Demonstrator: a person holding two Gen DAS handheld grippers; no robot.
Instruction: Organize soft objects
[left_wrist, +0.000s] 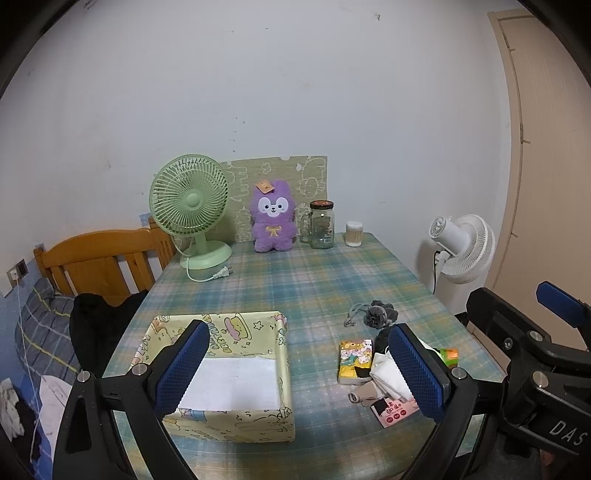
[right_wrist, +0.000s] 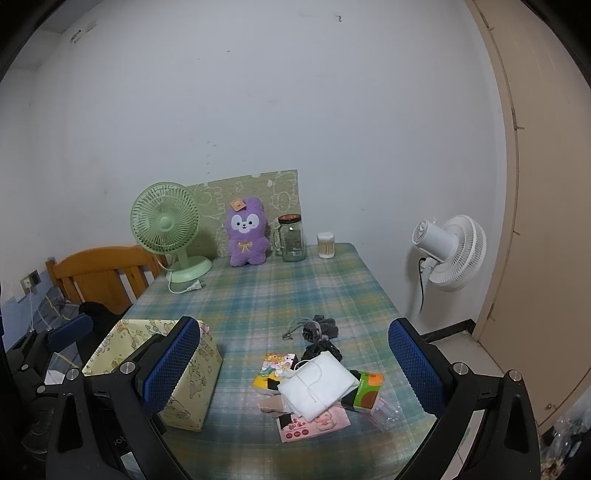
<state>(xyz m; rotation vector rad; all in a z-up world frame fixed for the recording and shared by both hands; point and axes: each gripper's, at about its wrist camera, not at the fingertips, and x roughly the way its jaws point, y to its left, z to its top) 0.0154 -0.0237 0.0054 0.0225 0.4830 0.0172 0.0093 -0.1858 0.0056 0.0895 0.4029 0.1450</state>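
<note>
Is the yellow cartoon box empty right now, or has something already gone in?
Empty. The left wrist view looks into the box and shows only its bare white floor; part of it is hidden behind a tool finger.

place: home bedroom | signs: wooden bed frame (left_wrist: 99, 258); plush toy (left_wrist: 273, 221); desk fan (left_wrist: 190, 206); plaid-clothed table (left_wrist: 314, 280)

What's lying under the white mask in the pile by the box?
The white mask lies over a cartoon tissue pack, a green-orange packet, a pink packet, something beige and a black item. Anything beneath its middle is hidden.
</note>
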